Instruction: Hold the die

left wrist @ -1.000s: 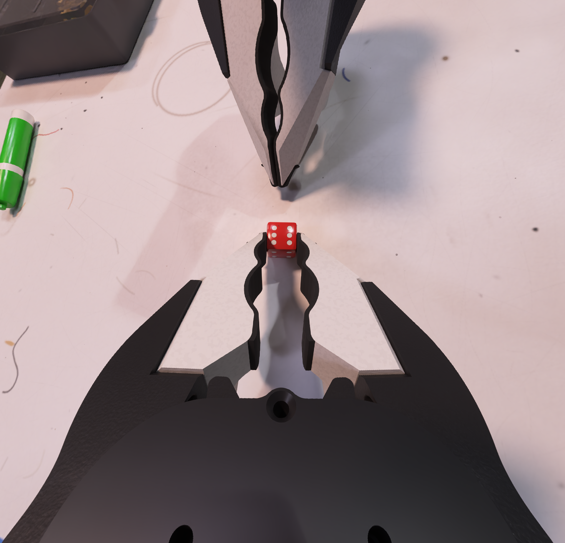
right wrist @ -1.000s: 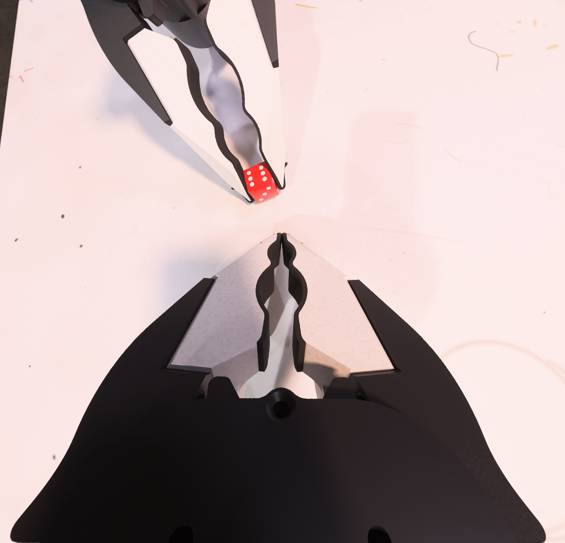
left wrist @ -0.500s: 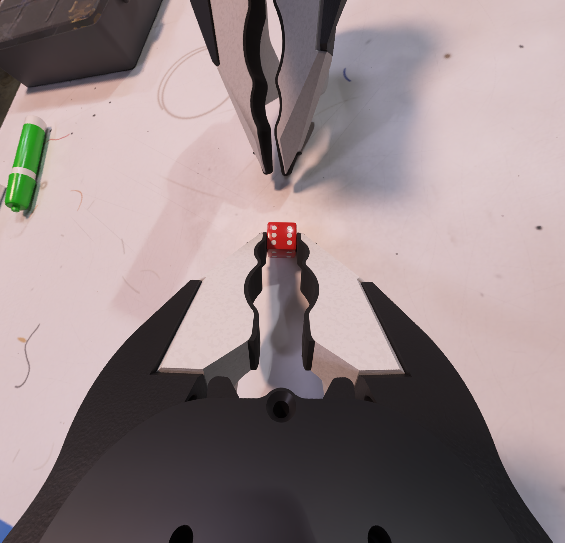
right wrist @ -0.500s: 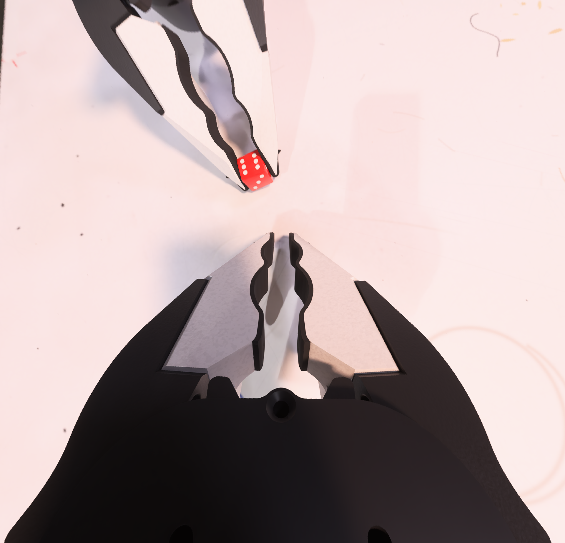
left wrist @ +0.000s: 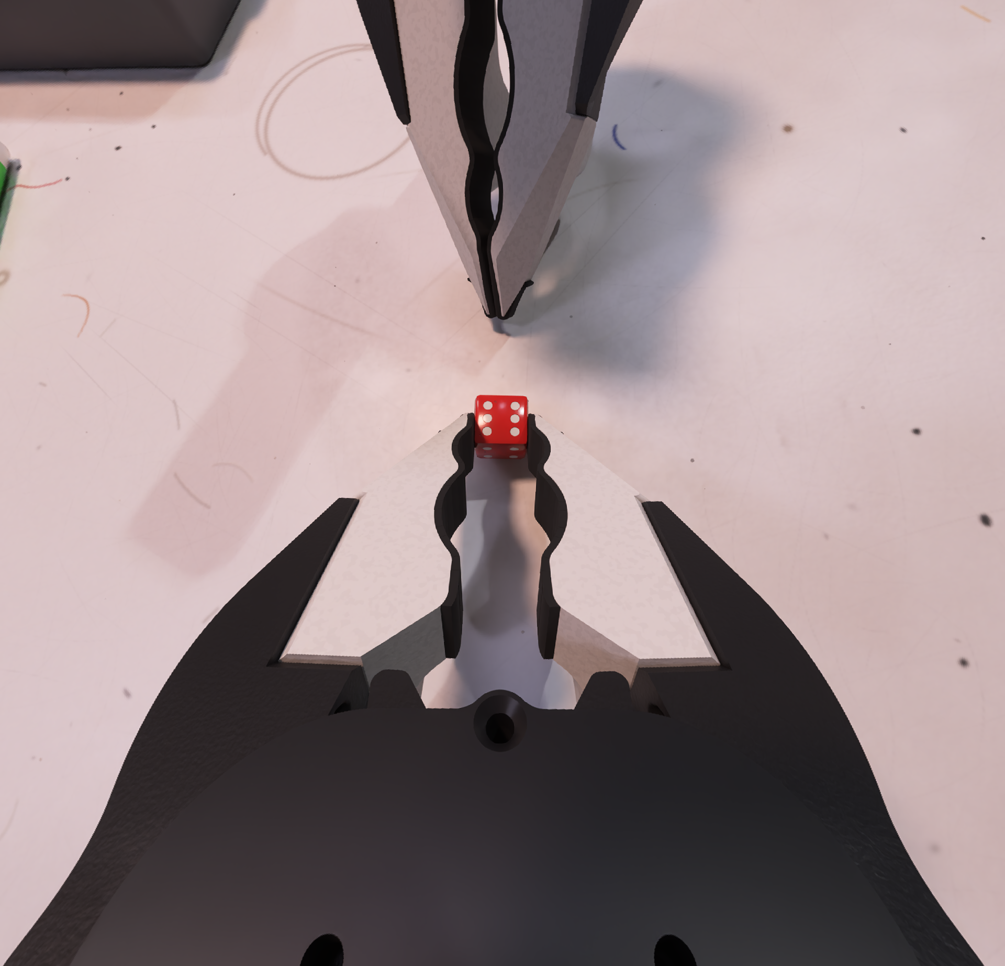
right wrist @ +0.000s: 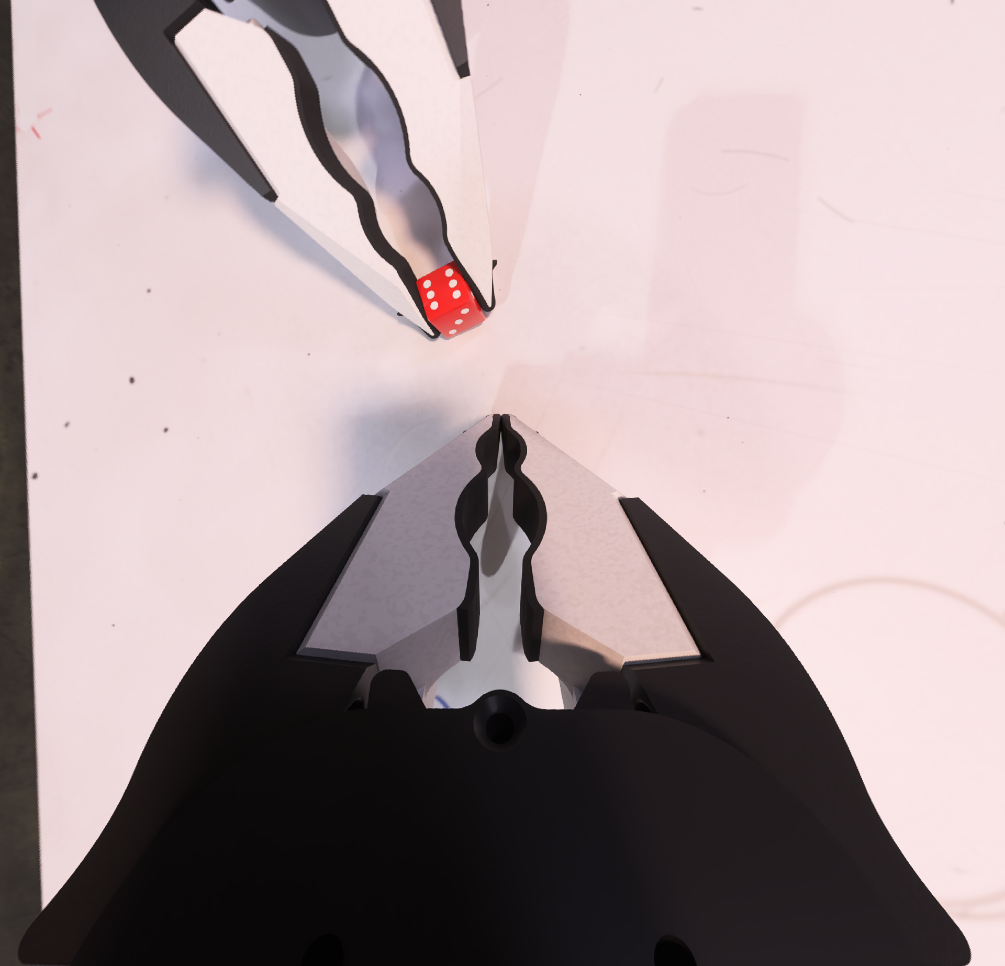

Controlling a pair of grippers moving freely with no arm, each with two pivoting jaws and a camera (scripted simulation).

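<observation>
A small red die (left wrist: 501, 419) with white pips sits pinched between the tips of my left gripper (left wrist: 501, 423), which is shut on it just above the white table. The die also shows in the right wrist view (right wrist: 449, 300), held between the left gripper's fingertips. My right gripper (right wrist: 500, 417) is shut and empty, its tips touching each other. It faces the left gripper from the far side (left wrist: 496, 314), a short gap away from the die.
A dark grey box (left wrist: 109, 9) stands at the far left corner in the left wrist view. A green marker (left wrist: 4, 194) lies at the left edge. The table's dark edge (right wrist: 13, 450) runs down the left of the right wrist view.
My right gripper opened slightly half a second ago and has shut again. It has come a little closer to the die. The left gripper still holds the die.
</observation>
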